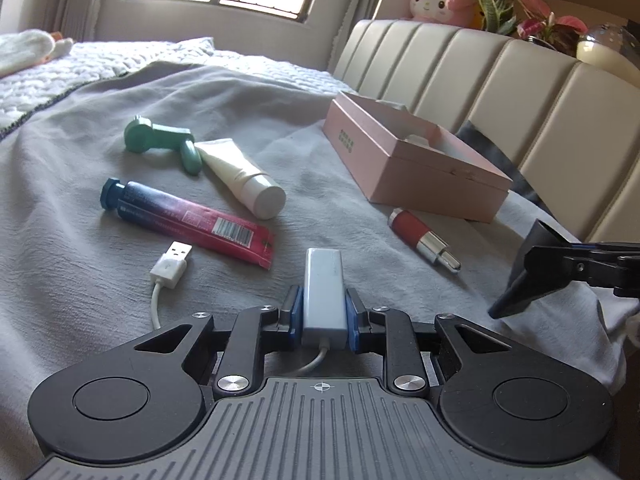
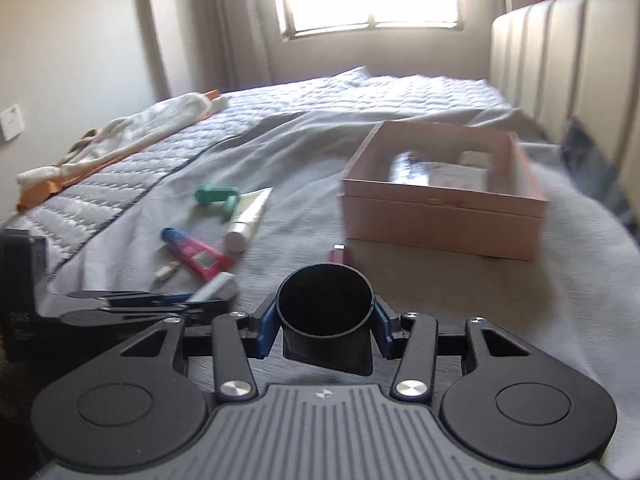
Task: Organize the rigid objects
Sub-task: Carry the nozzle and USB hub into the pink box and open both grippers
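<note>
Blue-padded fingers of the left gripper (image 1: pixel 323 312) clamp a white adapter block (image 1: pixel 323 294) by its sides; its cable runs back under the tool and loops left to a USB plug (image 1: pixel 173 265) lying on the grey blanket (image 1: pixel 80 184). This gripper points forward and slightly downward over the bed. The right gripper (image 2: pixel 325 320) holds a black funnel-shaped nozzle (image 2: pixel 326 316), round mouth facing away, the pads pressing its flanks; this tool also tilts down towards the bed, and its view is blurred. In the left wrist view the same nozzle shows at the far right edge, above the blanket.

A pink box (image 1: pixel 412 156) sits open on the right, near the padded headboard (image 1: pixel 500 80). Inside it, a dark cylindrical item (image 2: pixel 408 168) and a pale card or packet are visible, too blurred to identify. Outside the box lie a red lipstick-like tube (image 1: pixel 420 236) just near its front corner, a red-and-blue tube (image 1: pixel 188 220), a white tube (image 1: pixel 244 178) and a green handheld item (image 1: pixel 160 140), grouped at left centre.
</note>
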